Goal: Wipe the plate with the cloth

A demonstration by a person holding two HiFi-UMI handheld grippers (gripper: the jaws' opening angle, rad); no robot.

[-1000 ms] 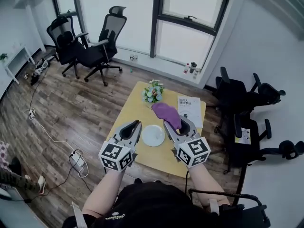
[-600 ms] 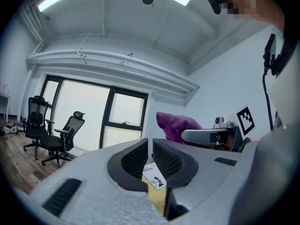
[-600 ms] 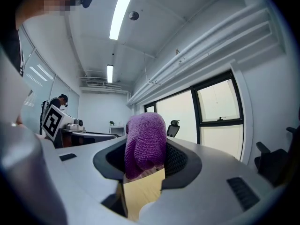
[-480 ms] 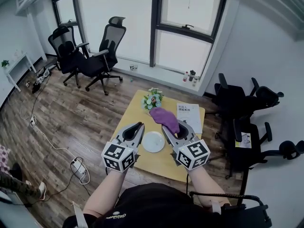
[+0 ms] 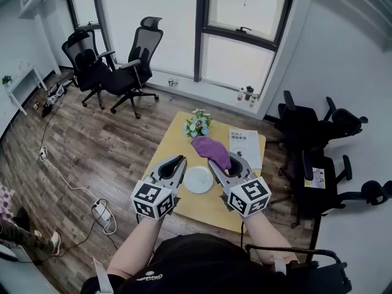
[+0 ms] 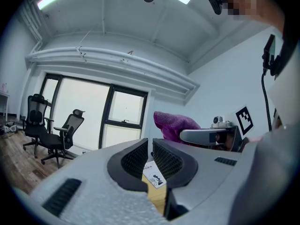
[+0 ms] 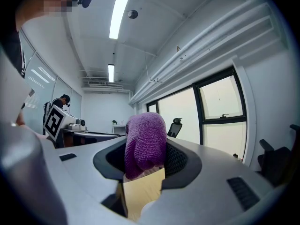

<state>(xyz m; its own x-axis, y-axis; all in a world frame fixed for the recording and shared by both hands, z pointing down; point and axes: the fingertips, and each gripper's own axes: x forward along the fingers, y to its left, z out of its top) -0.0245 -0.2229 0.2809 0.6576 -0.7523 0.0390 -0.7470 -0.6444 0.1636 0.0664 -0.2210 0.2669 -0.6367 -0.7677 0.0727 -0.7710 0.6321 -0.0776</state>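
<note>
right hand-held gripper clamped on the purple cloth; left hand-held gripper closed on nothing.
in the right gripper view the jaws press on both sides of the cloth, a thick, nubbly fold that bulges up over the pads. in the left gripper view the ribbed pads stand together with only a thin slit, and the tabletop and a printed sheet show through below. the white plate lies flat on the yellow tabletop, seen between the two grippers in the head view, apart from the cloth. a small bunch of flowers stands at the far edge.
</note>
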